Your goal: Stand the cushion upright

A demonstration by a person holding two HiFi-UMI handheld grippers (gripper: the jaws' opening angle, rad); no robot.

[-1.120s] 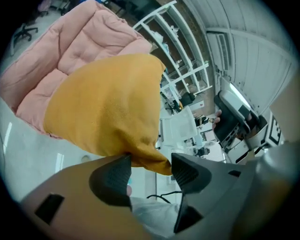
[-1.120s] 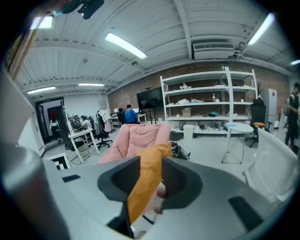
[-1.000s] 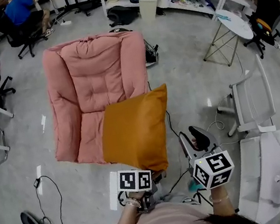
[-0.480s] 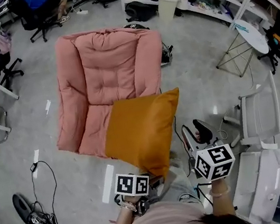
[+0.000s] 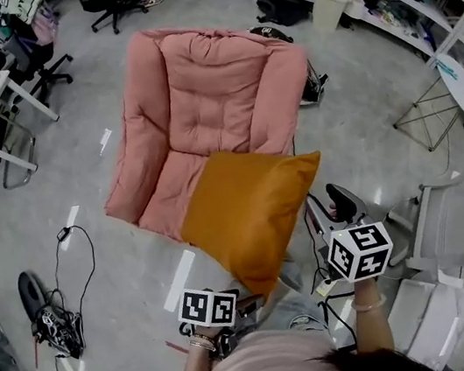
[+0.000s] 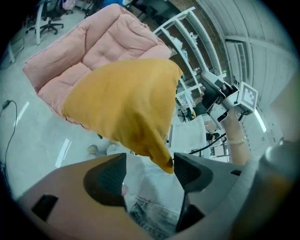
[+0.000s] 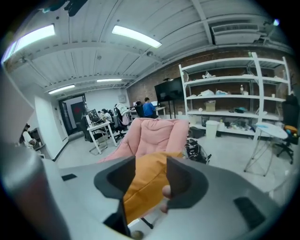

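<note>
Cushion (image 5: 250, 212), orange and square, sits tilted over the front edge of the pink floor chair (image 5: 214, 85). Its upper part lies over the seat, and its lower corner hangs past that edge toward the person. The chair rests on a grey floor (image 5: 81, 189), with its padded back toward the shelving (image 7: 225, 98).

The left gripper (image 6: 150, 171) has let go. Its jaws stand wide apart and have just been opening. The cushion's lower corner hangs loose between them, its tip just beside one pad (image 6: 187, 171), and neither pad squeezes the fabric.

The right gripper (image 7: 151, 180) is also released, with its jaws apart and just been opening. In the right gripper view the orange fabric fills the gap between them, with the pink chair rising behind it. In the head view this gripper is just beside the cushion's right edge. A fingertip (image 7: 165, 191) of the person shows against the inner side of one jaw.

A black cable (image 5: 75, 252) trails on the floor, well apart from the chair's left side.
</note>
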